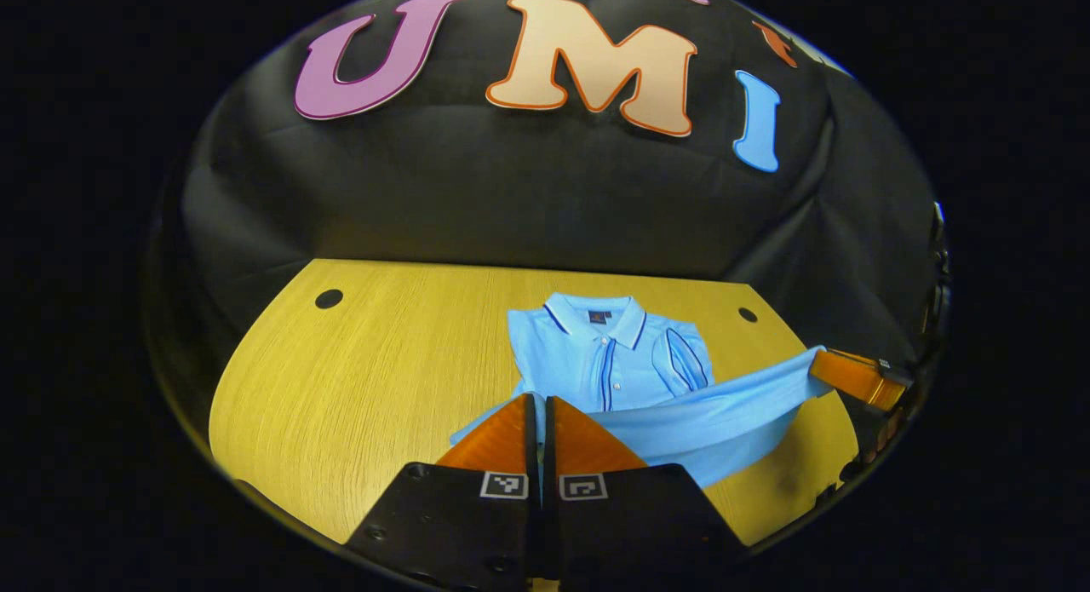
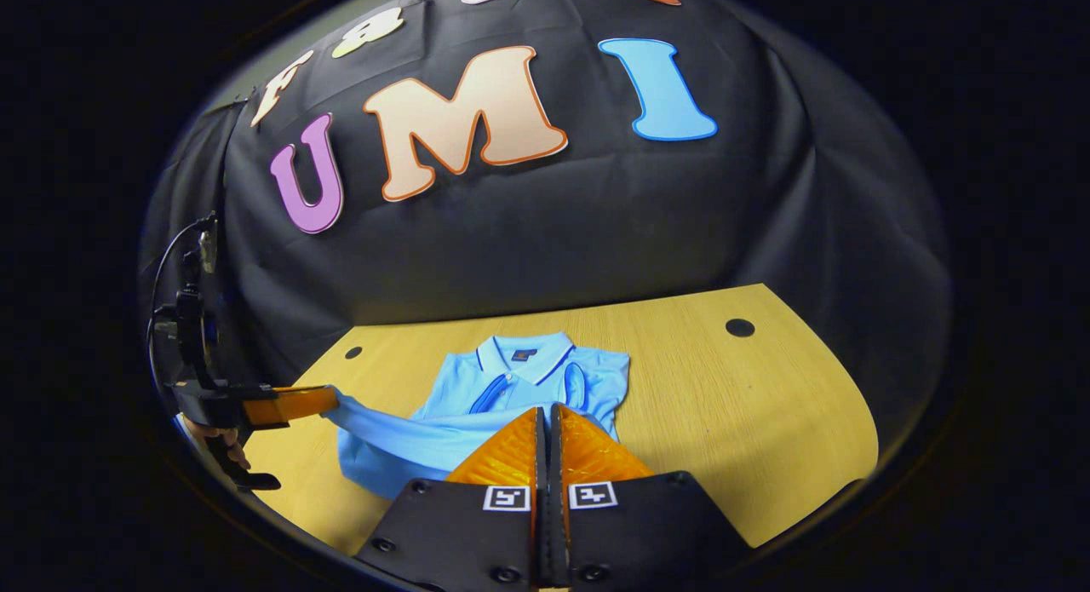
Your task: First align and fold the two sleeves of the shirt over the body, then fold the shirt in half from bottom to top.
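A light blue polo shirt (image 1: 630,370) lies collar-far on the yellow wooden table (image 1: 366,379), both sleeves folded over its body. Its bottom hem is lifted off the table and stretched between the two grippers. My left gripper (image 1: 539,400) is shut on one hem corner. The right gripper (image 1: 822,364) holds the other corner, off to the right. In the right gripper view the shirt (image 2: 511,387) lies just ahead, my right gripper (image 2: 547,413) is shut on the hem, and the left gripper (image 2: 328,398) pulls the hem taut at the left.
Round black holes (image 1: 329,299) (image 1: 748,314) mark the table's far corners. Black cloth walls rise behind the table (image 2: 732,405). A hand (image 2: 223,439) holds the left gripper near the table's left edge, with a cable above it.
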A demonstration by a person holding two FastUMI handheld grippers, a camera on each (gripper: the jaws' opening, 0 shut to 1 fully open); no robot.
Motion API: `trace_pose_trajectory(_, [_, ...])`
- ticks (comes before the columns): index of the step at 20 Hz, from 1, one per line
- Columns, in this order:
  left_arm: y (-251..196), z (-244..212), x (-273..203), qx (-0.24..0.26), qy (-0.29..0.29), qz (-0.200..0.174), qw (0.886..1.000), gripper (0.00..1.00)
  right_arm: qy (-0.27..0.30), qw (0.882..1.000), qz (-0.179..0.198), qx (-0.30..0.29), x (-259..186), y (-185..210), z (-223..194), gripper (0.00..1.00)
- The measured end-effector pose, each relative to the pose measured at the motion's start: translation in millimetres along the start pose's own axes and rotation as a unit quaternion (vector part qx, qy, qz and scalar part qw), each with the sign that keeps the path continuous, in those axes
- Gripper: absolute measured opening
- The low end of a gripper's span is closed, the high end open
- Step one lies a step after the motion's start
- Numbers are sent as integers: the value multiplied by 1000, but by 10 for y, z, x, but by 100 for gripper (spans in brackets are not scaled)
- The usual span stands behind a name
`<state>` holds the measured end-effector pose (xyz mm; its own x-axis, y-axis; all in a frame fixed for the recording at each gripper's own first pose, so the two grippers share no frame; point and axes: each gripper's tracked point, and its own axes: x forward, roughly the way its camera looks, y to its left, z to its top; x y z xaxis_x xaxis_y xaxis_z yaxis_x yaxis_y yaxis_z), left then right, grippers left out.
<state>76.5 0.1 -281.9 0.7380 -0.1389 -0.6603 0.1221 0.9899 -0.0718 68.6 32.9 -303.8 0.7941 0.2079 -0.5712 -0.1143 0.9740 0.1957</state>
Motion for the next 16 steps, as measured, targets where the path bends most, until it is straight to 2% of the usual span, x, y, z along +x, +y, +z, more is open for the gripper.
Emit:
trace_pose_trajectory(5, [90, 267, 573, -3, 1, -4, 1000, 0, -11, 1000, -22, 18, 645, -142, 174, 2])
trace_pose_trajectory(11, [144, 329, 1357, -1, -7, -16, 1000, 0, 0, 998, -53, 19, 1388, -368, 126, 2])
trace_pose_trajectory(16, [217, 81, 1822, 3, 11, -22, 1000, 0, 16, 996, -89, 4, 1741, -501, -261, 2])
